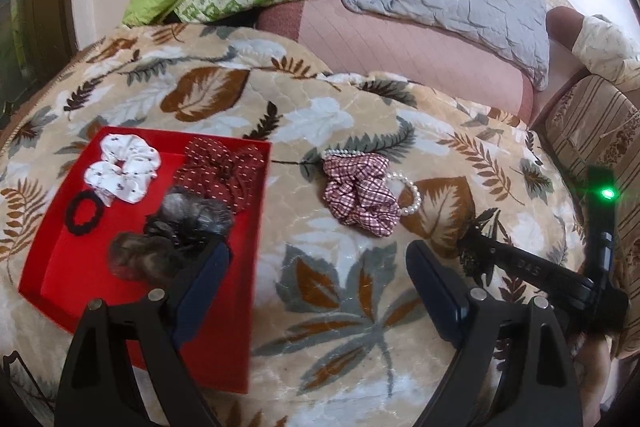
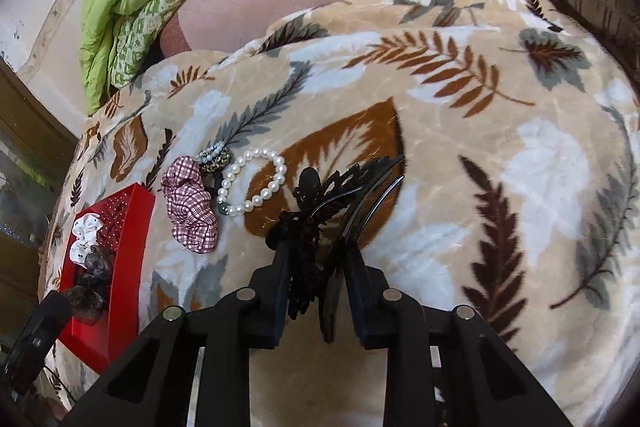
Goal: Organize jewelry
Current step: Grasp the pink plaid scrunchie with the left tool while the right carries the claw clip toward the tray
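While four hair ties already sit in the red box point(image 1: 240, 311) beside the left claw point(image 1: 318, 291), the sorting looks roughly half done. Inside the box lie a white scrunchie point(image 1: 122, 169), a dark red dotted scrunchie point(image 1: 224, 173), a thin black hair tie point(image 1: 83, 214) and a dark furry scrunchie point(image 1: 176, 239); the left claw's jaws stand wide apart and empty, one finger over the box's near corner. The right claw point(image 2: 316, 259) is clamped on a black lacy hair clip point(image 2: 320, 199) whose curved prongs stick out ahead of the fingers. Left of and just ahead of that claw, on the leaf-patterned blanket point(image 2: 500, 131), wait a pearl bracelet point(image 2: 256, 187), a checked scrunchie point(image 2: 190, 203) touching it, and a small beaded piece point(image 2: 214, 157) behind. I judge those three, plus the clip, remain to be boxed
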The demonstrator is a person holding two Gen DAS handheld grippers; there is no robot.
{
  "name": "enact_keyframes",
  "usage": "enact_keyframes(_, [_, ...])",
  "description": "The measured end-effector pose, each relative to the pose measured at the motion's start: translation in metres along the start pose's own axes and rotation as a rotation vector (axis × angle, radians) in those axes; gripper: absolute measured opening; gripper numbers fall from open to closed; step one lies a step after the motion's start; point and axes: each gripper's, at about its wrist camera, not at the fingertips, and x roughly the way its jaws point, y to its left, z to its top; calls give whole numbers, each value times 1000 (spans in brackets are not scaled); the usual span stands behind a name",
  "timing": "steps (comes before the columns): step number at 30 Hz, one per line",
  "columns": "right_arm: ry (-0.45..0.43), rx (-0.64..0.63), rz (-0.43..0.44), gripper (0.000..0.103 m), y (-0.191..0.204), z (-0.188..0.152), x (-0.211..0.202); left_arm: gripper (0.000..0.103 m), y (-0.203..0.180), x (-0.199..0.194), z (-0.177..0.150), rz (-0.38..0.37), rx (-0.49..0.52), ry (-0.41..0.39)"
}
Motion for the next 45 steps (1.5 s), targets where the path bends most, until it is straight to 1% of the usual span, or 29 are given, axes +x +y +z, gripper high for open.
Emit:
enact_keyframes(3, [-33, 3, -3, 28, -1, 0, -16, 90, -11, 15, 12, 7, 29, 30])
enact_keyframes(6, [-52, -15, -26, 28, -1, -1, -28, 90, -24, 33, 27, 27, 58, 34])
enact_keyframes(9, [-54, -40, -67, 28, -1, 1, -32, 89, -35, 60, 41, -9, 44, 74])
enact_keyframes(10, [-57, -41, -73, 28, -1, 2, -32, 84, -38, 69, 44, -11, 48, 84])
enact_keyframes(11, [-54, -46, -73, 28, -1, 3, -31, 76, -42, 77, 45, -7, 61, 94])
enact_keyframes(13, [-51, -56, -80, 28, -1, 3, -26, 66, -46, 95, 44, 8, 76, 118])
enact_keyframes(14, [-49, -61, -90, 28, -2, 3, -22, 61, -46, 103, 43, 14, 73, 132])
enact_keyframes(16, [-46, -52, -102, 28, -7, 3, -16, 56, -44, 117, 41, 11, 56, 158])
enact_keyframes(19, [-37, -25, -95, 28, -14, 4, -6, 39, -41, 129, 38, 0, 48, 181])
enact_keyframes(21, [-30, -20, -70, 28, -15, 2, 0, 31, -42, 133, 34, -8, 56, 195])
enact_keyframes(23, [-26, -35, -72, 28, -12, 1, 5, 12, -42, 137, 32, -9, 73, 199])
enact_keyframes(24, [-24, -37, -62, 28, -11, 0, 8, 10, -41, 137, 32, -13, 71, 198])
enact_keyframes(25, [-19, -37, -47, 28, -10, -1, 11, 5, -39, 135, 33, -29, 63, 196])
enact_keyframes(27, [-18, -63, -29, 28, -3, -4, 13, 4, -37, 127, 34, -52, 63, 183])
enact_keyframes(30, [-41, -115, -22, 28, 9, -4, 5, 4, -39, 109, 34, -74, 71, 174])
enact_keyframes(32, [-59, -131, 6, 28, 17, -3, -6, 4, -40, 91, 35, -80, 68, 157])
enact_keyframes(35, [-84, -184, 20, 28, 33, -7, -25, 4, -41, 60, 36, -71, 74, 120])
enact_keyframes(37, [-109, -224, 22, 28, 46, -14, -42, 4, -41, 31, 34, -65, 85, 81])
enact_keyframes(40, [-159, -266, 32, 28, 62, -30, -68, 4, -33, -17, 26, -64, 90, -4])
enact_keyframes(41, [-175, -277, 35, 28, 67, -35, -75, 4, -28, -38, 20, -60, 93, -51])
enact_keyframes(43, [-220, -310, 50, 28, 81, -51, -89, 4, -18, -65, 9, -46, 91, -109])
enact_keyframes(45, [-243, -337, 57, 28, 96, -66, -99, 4, 0, -94, -5, -27, 76, -148])
